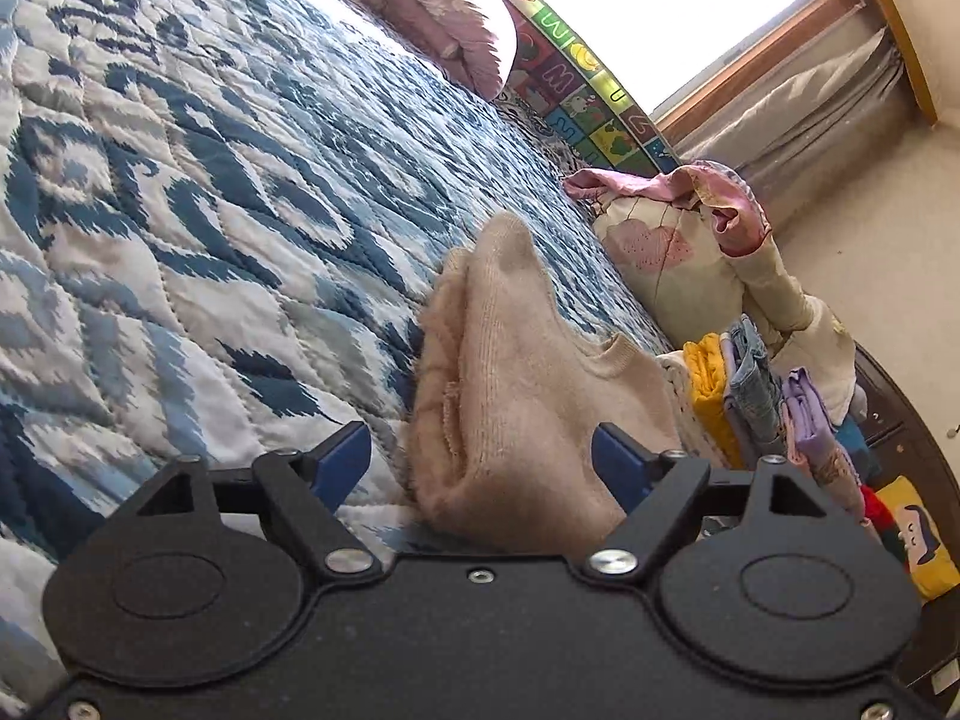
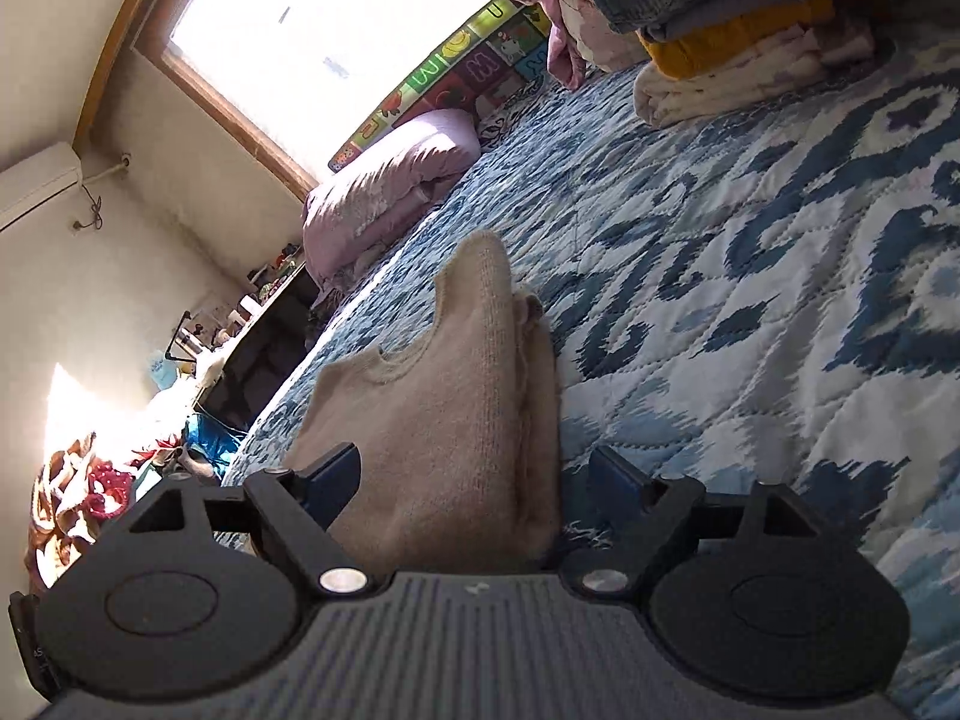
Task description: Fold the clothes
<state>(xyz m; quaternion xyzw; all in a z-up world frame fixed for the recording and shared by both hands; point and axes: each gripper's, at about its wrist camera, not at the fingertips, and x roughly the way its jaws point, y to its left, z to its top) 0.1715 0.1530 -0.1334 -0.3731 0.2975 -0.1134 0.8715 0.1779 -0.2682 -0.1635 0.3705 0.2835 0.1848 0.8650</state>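
A beige knitted sweater (image 1: 516,372) lies folded on the blue-and-white patterned quilt (image 1: 180,210). My left gripper (image 1: 480,462) is open, its blue fingers standing on either side of one end of the sweater. In the right wrist view the same sweater (image 2: 456,408) runs away from the camera, its neckline at the left. My right gripper (image 2: 474,477) is open, its fingers straddling the other end of the sweater. Neither gripper pinches the cloth.
A stack of folded clothes (image 1: 762,396) sits at the bed's edge, also in the right wrist view (image 2: 732,18). A cream and pink garment (image 1: 690,240) lies beside it. A pink pillow (image 2: 384,180) and a colourful alphabet mat (image 1: 588,78) are by the window.
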